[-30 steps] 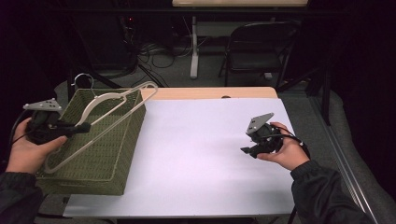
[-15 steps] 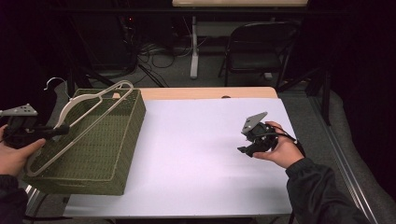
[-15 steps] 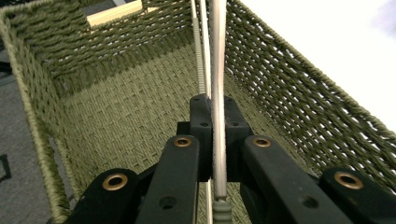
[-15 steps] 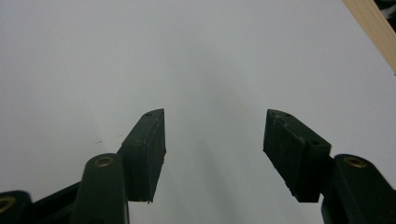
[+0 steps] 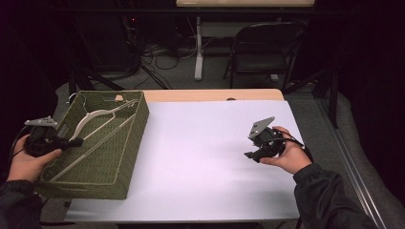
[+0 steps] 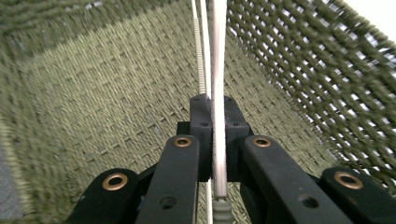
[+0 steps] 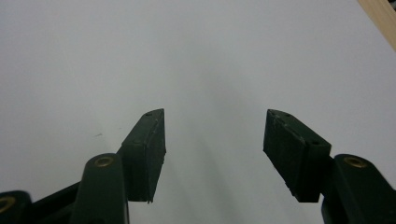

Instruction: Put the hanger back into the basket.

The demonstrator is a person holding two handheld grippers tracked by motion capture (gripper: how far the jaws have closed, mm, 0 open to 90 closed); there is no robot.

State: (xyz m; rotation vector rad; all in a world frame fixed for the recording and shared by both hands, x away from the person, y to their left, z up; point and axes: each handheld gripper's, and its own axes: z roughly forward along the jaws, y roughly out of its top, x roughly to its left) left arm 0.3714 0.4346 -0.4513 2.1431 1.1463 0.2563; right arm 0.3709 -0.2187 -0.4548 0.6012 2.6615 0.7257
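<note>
1. Woven green basket (image 5: 126,157): rectangular, standing at the left end of the bench (image 5: 200,162); it fills the lower left of the high view. In the left gripper view its floor and one openwork side wall (image 6: 322,79) surround the fingers.
2. Pale clothes hanger (image 5: 102,125): lying slantwise inside the basket, with its wire hook near the upper left corner of the basket and its straight bar running down toward the lower left of the frame. Whether it touches the basket floor cannot be told.
3. Left gripper (image 5: 71,142): held in the person's left hand (image 5: 26,162) at the far left edge of the high view, reaching over the basket's left rim. Its fingers are closed on the hanger; in the left gripper view the hanger's thin bar (image 6: 218,84) runs up the centre of the frame, pinched between the two black pads.
4. Right gripper (image 5: 252,155): held in the person's right hand (image 5: 286,155) at the centre right of the high view, low over the bare white bench surface and well apart from the basket. Its fingers (image 7: 149,149) stand wide apart with nothing between them; the right gripper view shows plain white surface beyond them and a strip of wooden bench edge (image 7: 380,16) in the upper right corner.
</note>
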